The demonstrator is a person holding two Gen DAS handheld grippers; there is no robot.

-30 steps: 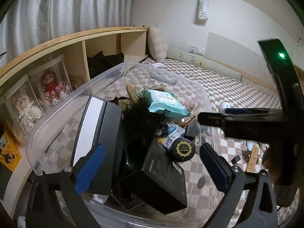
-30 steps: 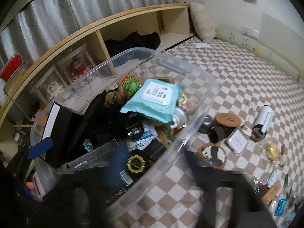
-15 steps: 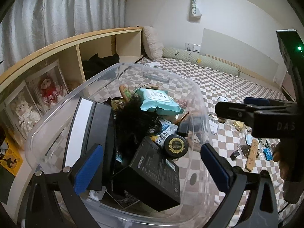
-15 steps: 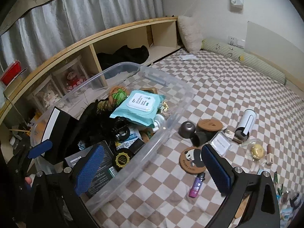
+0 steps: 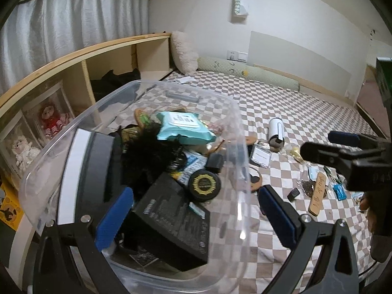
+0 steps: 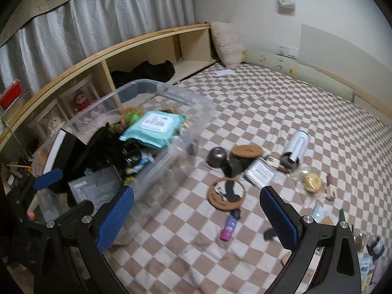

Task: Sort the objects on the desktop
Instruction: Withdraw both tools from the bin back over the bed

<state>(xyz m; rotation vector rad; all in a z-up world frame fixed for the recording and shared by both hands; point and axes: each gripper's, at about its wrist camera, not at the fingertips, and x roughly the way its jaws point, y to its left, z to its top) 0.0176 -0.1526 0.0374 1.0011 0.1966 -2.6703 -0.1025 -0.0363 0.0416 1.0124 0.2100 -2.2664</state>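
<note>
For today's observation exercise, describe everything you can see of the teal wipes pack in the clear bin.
The wipes pack is a soft teal plastic pouch with a white rectangular label flap on top, printed with small text too fine to read. It looks closed and full. It lies roughly flat, slightly tilted, on top of the pile in the clear bin, near the far end. It rests on a black feathery item and other clutter. No fingers touch it.

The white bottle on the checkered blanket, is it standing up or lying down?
Lying down. The white bottle rests on its side on the checkered blanket.
</note>
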